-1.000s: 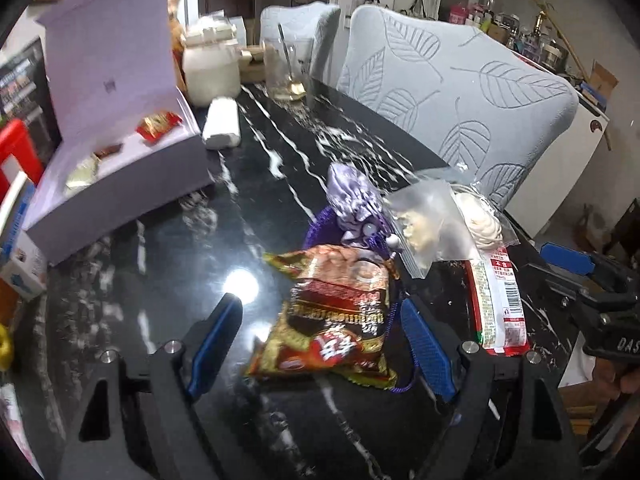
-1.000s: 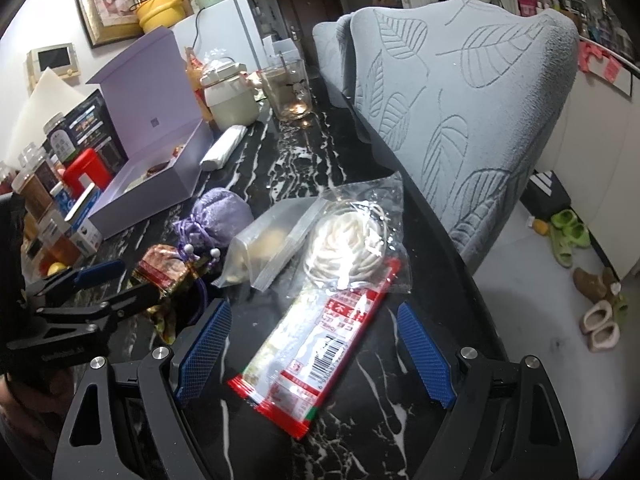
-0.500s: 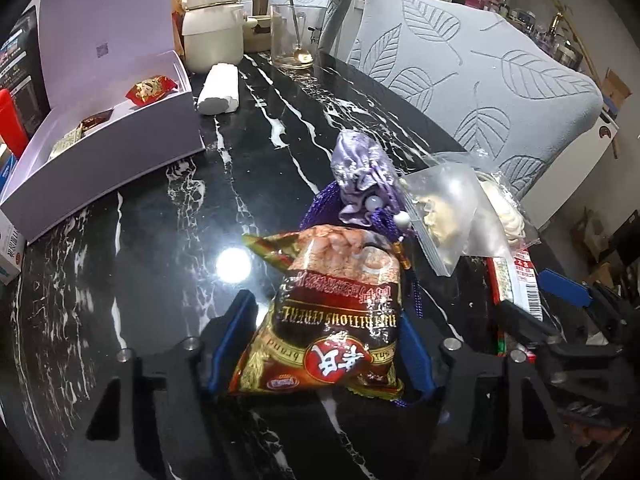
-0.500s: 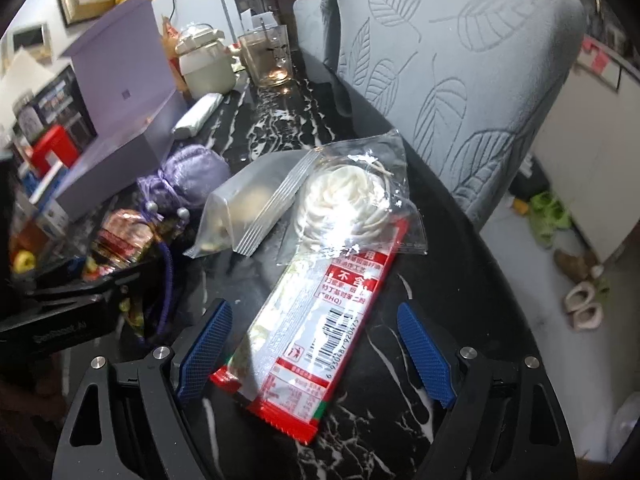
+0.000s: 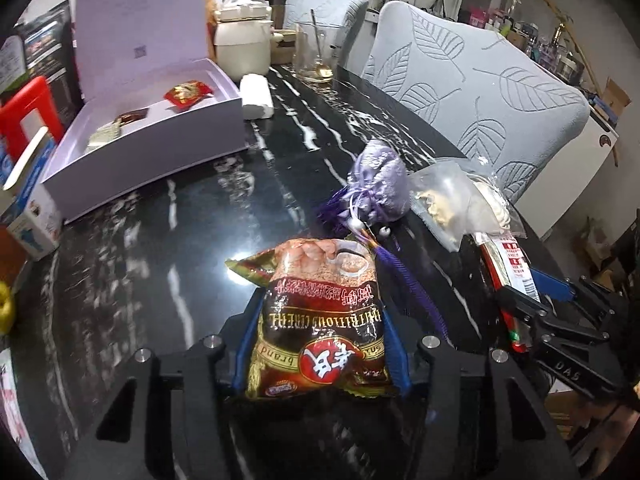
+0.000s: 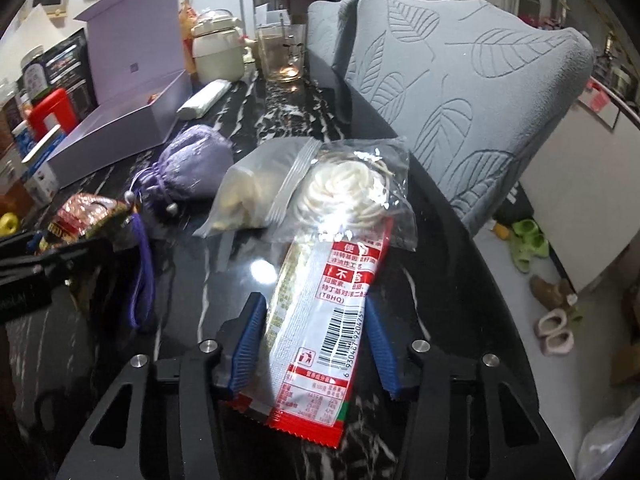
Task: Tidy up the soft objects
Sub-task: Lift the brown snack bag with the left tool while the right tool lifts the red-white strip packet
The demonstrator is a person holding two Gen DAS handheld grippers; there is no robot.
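Closing left claw (image 5: 320,344) pinches cereal packet (image 5: 320,320) edges.

Black counter (image 5: 248,216) veined with white marbling. Lilac box (image 5: 160,128), lid and walls alike, with a small red-and-gold packet (image 5: 187,92) inside. Brown-and-gold cereal packet (image 5: 320,320), red round logo and white lettering, between the blue ribbed pads of the black left tool (image 5: 320,344). Lavender satin pouch (image 5: 380,188) with dark purple cord and tassel. Red-edged white noodle packet (image 6: 320,320) with black barcode, between blue pads of the black right tool (image 6: 316,344). Clear bag (image 6: 352,188) of cream-white coils. Pale grey chair cover (image 6: 460,92) embossed with leaf outlines. Cream jar (image 5: 242,46).
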